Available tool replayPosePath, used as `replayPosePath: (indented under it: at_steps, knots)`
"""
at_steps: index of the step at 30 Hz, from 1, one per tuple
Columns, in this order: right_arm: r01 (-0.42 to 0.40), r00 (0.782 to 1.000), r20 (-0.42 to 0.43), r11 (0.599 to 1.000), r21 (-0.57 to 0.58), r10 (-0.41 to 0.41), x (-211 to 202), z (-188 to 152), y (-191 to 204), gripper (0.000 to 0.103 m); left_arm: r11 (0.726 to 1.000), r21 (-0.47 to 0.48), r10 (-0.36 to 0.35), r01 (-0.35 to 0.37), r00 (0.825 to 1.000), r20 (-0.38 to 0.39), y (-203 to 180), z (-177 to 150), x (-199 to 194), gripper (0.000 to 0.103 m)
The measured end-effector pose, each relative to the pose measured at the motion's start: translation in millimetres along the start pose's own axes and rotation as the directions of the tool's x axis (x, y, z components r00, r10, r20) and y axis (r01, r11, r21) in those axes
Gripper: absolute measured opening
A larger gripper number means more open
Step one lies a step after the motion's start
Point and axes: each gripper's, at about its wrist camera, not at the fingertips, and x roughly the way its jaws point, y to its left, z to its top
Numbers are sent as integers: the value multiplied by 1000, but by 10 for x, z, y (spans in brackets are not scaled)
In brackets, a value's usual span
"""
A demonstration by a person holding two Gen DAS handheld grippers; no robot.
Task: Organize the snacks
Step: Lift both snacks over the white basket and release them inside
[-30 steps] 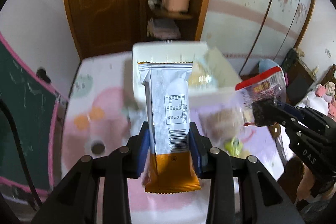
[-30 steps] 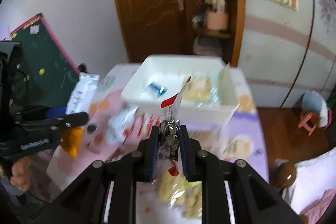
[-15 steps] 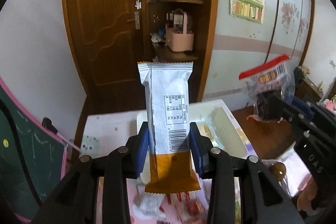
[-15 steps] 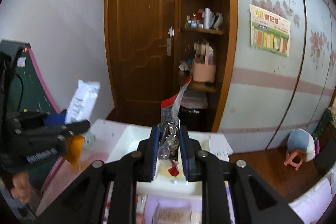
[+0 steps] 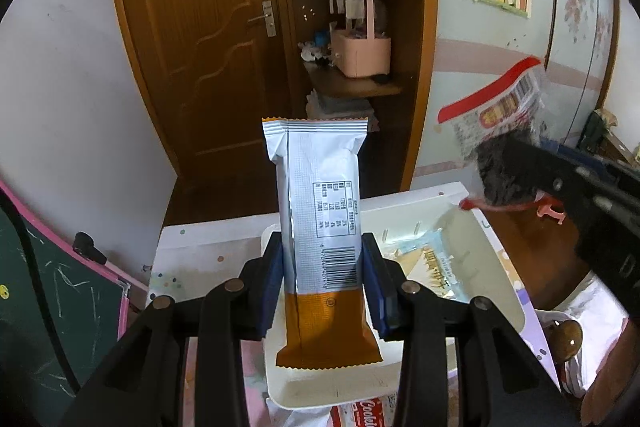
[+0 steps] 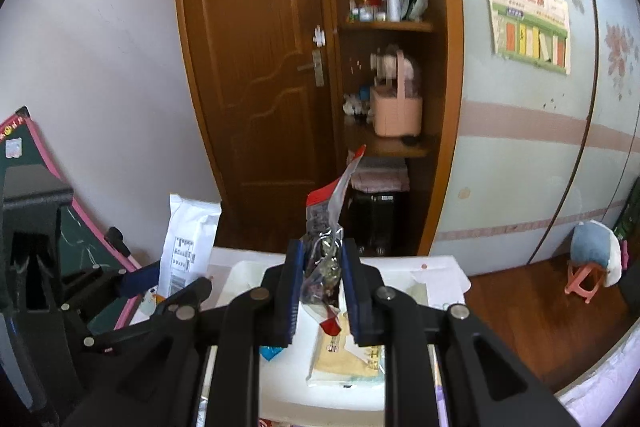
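Bedroom with a brown door and corner shelves forms the backdrop; in front stands a small table (image 5: 208,239) carrying a white tray (image 5: 496,259).

That tray is where the snacks belong, and it lies directly below and just ahead of both grippers. A pale packet (image 6: 344,359) already lies flat inside it, toward the right.

The left gripper (image 5: 322,279) is pinched on a long white and orange bar (image 5: 320,227), gripped across its middle. The bar's long axis runs away from the gripper, orange end near, white end far, over the tray's left half.

The right gripper (image 6: 322,281) is clamped on a crinkled clear bag (image 6: 326,227) with a red top, which stands up from the jaws over the tray's middle.

Both snacks hang above the tray, touching nothing. Judging by this, each needs only lowering and letting go, and the left hand looks nearer the open floor.
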Motion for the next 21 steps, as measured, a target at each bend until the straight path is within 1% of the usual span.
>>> replayPosePath:
  at_steps: [5, 9, 13, 15, 16, 17, 19, 21]
  knots:
    - [7, 999, -45, 1000, 1, -7, 225, -95, -5, 19, 1000, 2, 8, -8, 1000, -17, -29, -25, 195, 36]
    - [11, 998, -59, 1000, -3, -12, 317, -138, 4, 17, 1000, 6, 17, -17, 999, -27, -46, -25, 313, 37]
    - [19, 996, -86, 1000, -11, -19, 413, -178, 20, 17, 999, 10, 34, -34, 999, -35, -43, -47, 361, 41]
    - [14, 994, -111, 1000, -9, -15, 457, -196, 12, 17, 999, 12, 49, -49, 998, -42, -48, -69, 395, 61]
    - [11, 992, -122, 1000, -4, -12, 474, -198, -7, 17, 999, 14, 48, -47, 998, -47, -51, -77, 415, 86]
    - [10, 991, -137, 1000, 5, -10, 487, -215, -27, 17, 999, 12, 46, -46, 998, -44, -46, -86, 420, 96]
    - [15, 987, -159, 1000, 18, -12, 509, -239, -54, 19, 999, 7, 34, -34, 999, -26, -31, -114, 417, 96]
    - [11, 983, -181, 999, 33, -4, 533, -273, -92, 23, 1000, 11, 21, -20, 999, -41, -25, -133, 446, 96]
